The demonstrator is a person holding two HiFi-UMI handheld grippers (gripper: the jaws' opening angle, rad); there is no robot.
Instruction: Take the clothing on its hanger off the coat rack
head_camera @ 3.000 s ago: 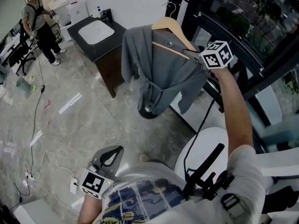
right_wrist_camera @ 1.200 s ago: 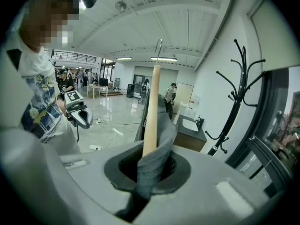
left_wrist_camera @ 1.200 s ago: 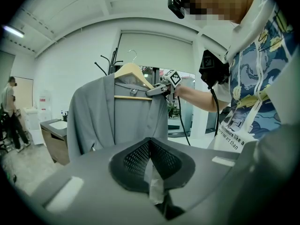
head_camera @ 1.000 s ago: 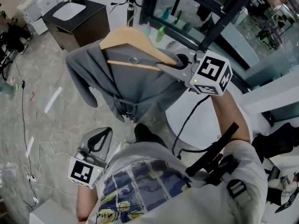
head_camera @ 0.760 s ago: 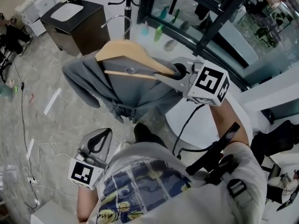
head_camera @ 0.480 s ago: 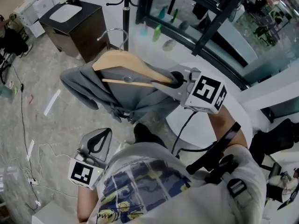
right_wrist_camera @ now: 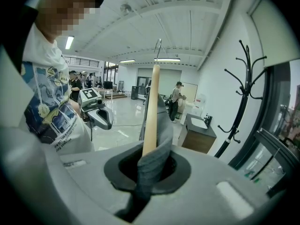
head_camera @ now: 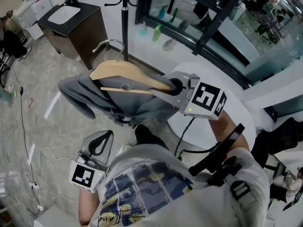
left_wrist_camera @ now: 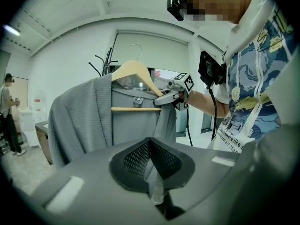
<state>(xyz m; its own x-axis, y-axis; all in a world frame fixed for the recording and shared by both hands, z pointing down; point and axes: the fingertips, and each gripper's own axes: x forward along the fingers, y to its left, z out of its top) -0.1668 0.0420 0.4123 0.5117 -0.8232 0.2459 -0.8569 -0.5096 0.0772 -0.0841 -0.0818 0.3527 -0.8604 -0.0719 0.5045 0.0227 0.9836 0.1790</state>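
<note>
I hold the hanger clear of the coat rack (head_camera: 124, 18)
Right gripper (head_camera: 171, 85) fingers clamp the wooden hanger (head_camera: 120, 70) end through the grey garment (head_camera: 80, 91) mid-frame, cloth hiding their tips. The hook hangs free. Left gripper (head_camera: 102, 143) fingers are closed and empty, lower left.

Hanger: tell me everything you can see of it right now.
The hanger is pale wood with a crossbar and a metal hook. A grey garment hangs over it. The right gripper is shut on one shoulder end, cloth included, holding it in the air, hook clear of the coat rack.
</note>
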